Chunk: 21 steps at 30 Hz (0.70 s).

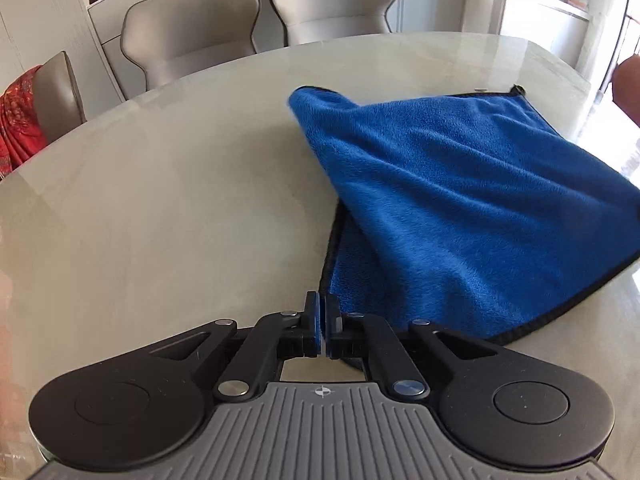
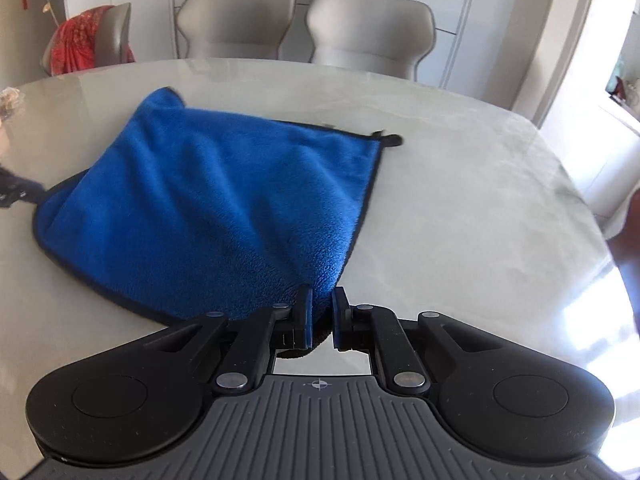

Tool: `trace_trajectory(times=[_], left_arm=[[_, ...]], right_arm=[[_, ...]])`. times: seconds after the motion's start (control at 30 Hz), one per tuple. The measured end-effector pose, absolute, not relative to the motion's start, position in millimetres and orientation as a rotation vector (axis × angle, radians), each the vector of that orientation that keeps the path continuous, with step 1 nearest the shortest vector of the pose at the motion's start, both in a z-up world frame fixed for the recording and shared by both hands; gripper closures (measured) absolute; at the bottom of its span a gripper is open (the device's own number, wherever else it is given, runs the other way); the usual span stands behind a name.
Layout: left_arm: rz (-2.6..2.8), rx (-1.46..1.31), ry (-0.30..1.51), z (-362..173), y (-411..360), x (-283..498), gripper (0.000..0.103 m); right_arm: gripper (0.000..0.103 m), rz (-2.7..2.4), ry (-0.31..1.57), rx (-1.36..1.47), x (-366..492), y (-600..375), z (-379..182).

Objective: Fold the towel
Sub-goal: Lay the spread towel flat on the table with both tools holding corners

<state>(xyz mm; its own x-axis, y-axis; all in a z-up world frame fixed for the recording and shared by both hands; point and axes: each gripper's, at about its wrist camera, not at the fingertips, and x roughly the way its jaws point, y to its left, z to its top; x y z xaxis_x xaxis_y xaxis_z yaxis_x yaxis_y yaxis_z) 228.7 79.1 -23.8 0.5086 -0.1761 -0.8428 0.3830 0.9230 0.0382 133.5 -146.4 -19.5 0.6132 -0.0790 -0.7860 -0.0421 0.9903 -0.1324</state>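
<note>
Left wrist view shows the left gripper (image 1: pixel 323 326) pinching a near corner of the blue towel (image 1: pixel 460 200); the right gripper (image 2: pixel 321 316) clamps the other near corner. Both corners seem raised off the table (image 1: pixel 168 200), probably to carry them toward the far edge.

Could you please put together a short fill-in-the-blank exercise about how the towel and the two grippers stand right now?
1. The towel is ____ in colour, with a dark border.
2. The left gripper is ____ on a near corner of the towel.
3. The right gripper grips the towel's other near ____.
4. The towel's far edge rests on the pale ____, in front of two grey chairs.

Missing words: blue; shut; corner; table
</note>
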Motion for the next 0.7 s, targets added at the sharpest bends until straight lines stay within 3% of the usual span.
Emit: trace_trajectory(times=[0.3,0.53,0.63,0.7], left_arm=[[-0.387,0.159,1.053,-26.9,75.4,164.7,0.102],[-0.350,0.148,1.067,-20.1,86.1,161.6,0.103],[-0.340,0.152,1.064,-18.9,90.7,163.1,0.103],[-0.346,0.148,1.043,-16.9,87.8,166.4,0.101]], right_arm=[[0.094,-0.074,1.033,-0.137,99.0,-172.2,-31.5],[0.092,-0.064,1.074,-0.135,97.1,-167.9,-38.0],[0.088,-0.069,1.090,-0.126,97.6,-168.9,-38.7],[0.078,-0.086,1.082,-0.088,96.6,-174.7,-33.4]])
